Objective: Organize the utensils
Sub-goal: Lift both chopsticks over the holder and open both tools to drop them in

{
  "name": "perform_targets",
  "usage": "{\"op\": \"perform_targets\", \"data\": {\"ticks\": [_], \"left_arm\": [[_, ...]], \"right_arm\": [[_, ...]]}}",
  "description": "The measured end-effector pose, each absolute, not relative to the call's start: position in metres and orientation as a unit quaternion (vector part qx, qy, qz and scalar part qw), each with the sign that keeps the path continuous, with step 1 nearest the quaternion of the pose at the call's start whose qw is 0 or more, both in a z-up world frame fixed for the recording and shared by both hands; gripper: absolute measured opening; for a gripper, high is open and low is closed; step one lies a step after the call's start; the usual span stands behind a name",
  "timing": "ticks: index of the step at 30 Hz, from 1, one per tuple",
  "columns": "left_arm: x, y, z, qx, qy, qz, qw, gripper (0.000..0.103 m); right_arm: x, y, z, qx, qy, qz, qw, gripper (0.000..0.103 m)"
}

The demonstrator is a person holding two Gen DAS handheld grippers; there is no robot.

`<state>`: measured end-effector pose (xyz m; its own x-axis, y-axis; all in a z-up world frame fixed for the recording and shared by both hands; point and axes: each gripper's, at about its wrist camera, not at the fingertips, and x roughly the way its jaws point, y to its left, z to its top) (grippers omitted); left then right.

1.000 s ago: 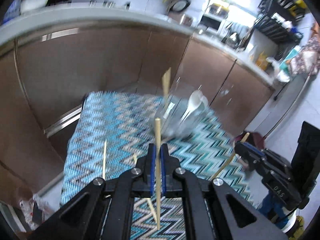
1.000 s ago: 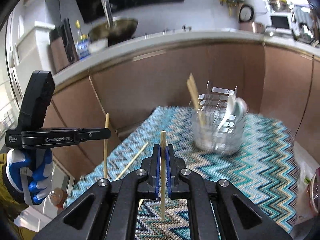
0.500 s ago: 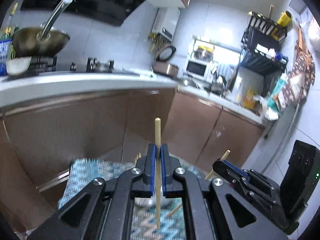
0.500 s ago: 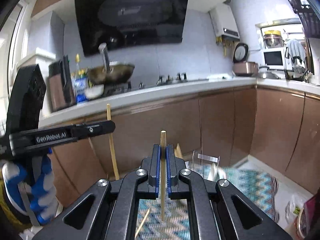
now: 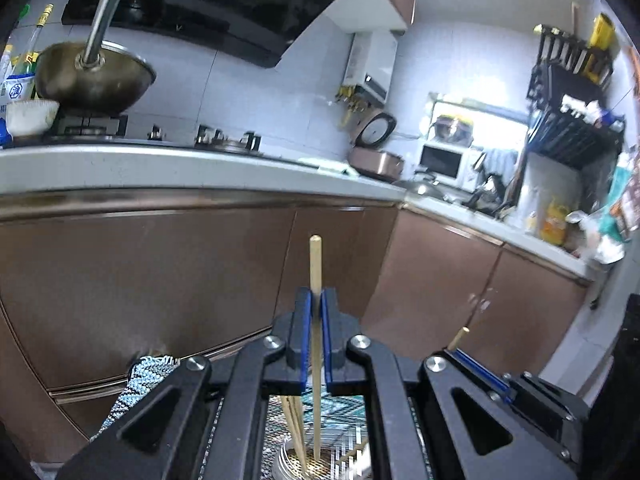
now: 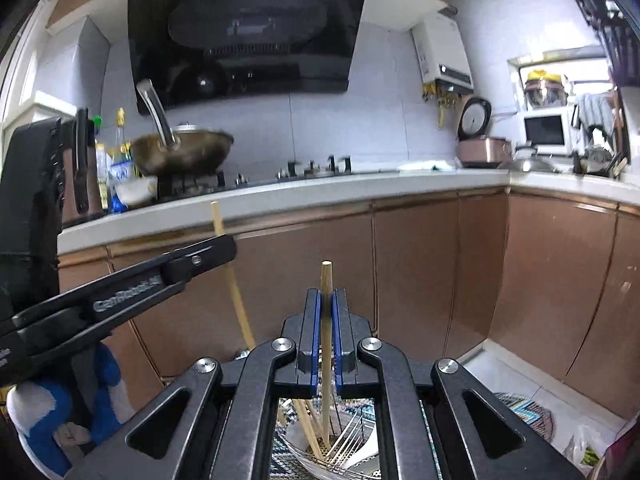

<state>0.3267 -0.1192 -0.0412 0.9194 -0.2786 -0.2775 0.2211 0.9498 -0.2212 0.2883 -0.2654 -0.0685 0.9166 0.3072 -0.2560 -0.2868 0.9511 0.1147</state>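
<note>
While both grippers hang over the low table, each one is pinching a single wooden chopstick upright between its blue-lined fingers. Left gripper (image 5: 316, 304) is clamped on its chopstick (image 5: 315, 264), the stick's top poking above the fingertips and its lower end reaching down into the wire utensil holder (image 5: 296, 456) below, where a couple more chopsticks (image 5: 294, 420) lean to the left. Right gripper (image 6: 326, 304) is squeezed tight on the second chopstick (image 6: 326, 280), and that one too runs straight down into the holder, seen from this side as a shiny mesh basket with sticks resting inside. Under the holder, a zigzag teal cloth (image 5: 148, 368) covers the table. Behind them run brown cabinet doors (image 6: 416, 264) under a pale counter, with a wok (image 6: 180, 156) on the stove at the left.
</note>
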Motion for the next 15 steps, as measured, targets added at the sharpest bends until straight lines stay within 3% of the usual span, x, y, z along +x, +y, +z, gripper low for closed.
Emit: {"op": "perform_targets", "data": {"ticks": [11,15], "left_arm": [[0.349,-0.129,-0.080,-0.099,0.178,-0.111,0.973,0.007],[0.344,-0.122,-0.079,-0.106,0.187,-0.112,0.970,0.012]], "right_arm": [[0.302,-0.282,-0.106,0.054,0.163,0.165,0.971,0.007],[0.297,-0.285,-0.106,0.060,0.164,0.158,0.972,0.042]]}}
